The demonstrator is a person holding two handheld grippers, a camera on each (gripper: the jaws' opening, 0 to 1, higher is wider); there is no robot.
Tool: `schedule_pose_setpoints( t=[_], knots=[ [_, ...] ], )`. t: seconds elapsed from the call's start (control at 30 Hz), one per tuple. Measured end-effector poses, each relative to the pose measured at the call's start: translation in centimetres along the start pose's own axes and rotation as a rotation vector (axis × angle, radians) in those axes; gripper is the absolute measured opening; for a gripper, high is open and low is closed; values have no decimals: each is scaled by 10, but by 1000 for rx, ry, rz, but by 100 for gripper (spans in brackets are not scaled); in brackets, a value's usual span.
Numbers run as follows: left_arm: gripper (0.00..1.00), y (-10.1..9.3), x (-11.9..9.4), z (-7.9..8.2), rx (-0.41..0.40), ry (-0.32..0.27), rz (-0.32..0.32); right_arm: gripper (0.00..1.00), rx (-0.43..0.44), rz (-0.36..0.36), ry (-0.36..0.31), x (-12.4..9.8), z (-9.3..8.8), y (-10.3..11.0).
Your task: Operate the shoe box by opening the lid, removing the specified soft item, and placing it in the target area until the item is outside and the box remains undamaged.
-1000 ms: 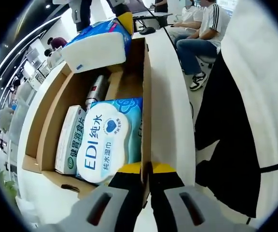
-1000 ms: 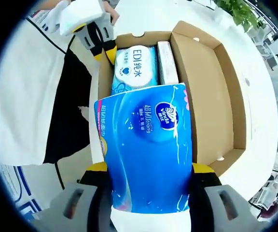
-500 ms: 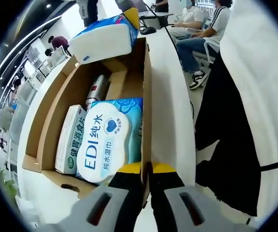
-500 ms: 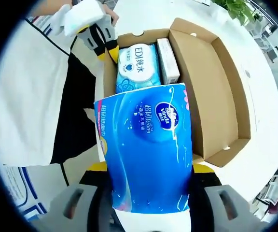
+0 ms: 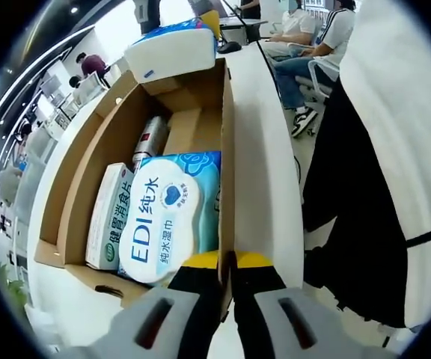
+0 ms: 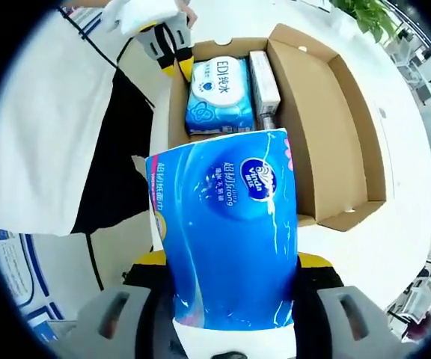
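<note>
An open brown cardboard shoe box (image 5: 81,172) lies on a white table. Inside it are a blue EDI wet-wipe pack (image 5: 167,217), a white and green carton (image 5: 111,217) and a silver tube (image 5: 150,138). My left gripper (image 5: 227,263) is shut on the box's near side wall (image 5: 227,149). At the far end, a blue soft tissue pack (image 5: 172,52) hangs above the box. In the right gripper view my right gripper (image 6: 230,260) is shut on this tissue pack (image 6: 227,224), held clear above the box (image 6: 328,127). The left gripper (image 6: 172,52) pinches the box wall beside the wipes (image 6: 219,93).
The white table (image 5: 264,149) runs along the box's side. A person in black and white clothes (image 5: 380,187) stands close on that side. Other people sit on chairs (image 5: 305,45) beyond the table. A green plant (image 6: 369,15) stands past the box.
My right gripper has raised the tissue pack higher and drawn it back from the box, which now looks smaller in the right gripper view. The left gripper keeps its hold on the wall.
</note>
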State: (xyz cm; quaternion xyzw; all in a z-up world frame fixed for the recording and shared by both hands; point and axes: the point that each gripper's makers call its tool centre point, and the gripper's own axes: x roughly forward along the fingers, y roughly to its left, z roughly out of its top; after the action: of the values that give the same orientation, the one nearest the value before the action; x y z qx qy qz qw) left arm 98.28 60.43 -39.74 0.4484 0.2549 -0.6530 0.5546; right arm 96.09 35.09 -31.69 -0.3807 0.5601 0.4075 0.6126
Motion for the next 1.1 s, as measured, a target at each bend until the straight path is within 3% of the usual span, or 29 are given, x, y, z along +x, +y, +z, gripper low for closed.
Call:
schedule_pose_setpoints(
  t=[0.43,0.8,1.1],
  knots=[
    [3,1,2,-2,-11,3,-10,62,17,-2,-2,-2,-13,4],
    [3,1,2,-2,-14,5,-11,62,-31,-19,18,1,-36,2],
    [3,0,2,-2,-13,5,-12,62,-3,-18,26,-3,-50,4]
  ],
)
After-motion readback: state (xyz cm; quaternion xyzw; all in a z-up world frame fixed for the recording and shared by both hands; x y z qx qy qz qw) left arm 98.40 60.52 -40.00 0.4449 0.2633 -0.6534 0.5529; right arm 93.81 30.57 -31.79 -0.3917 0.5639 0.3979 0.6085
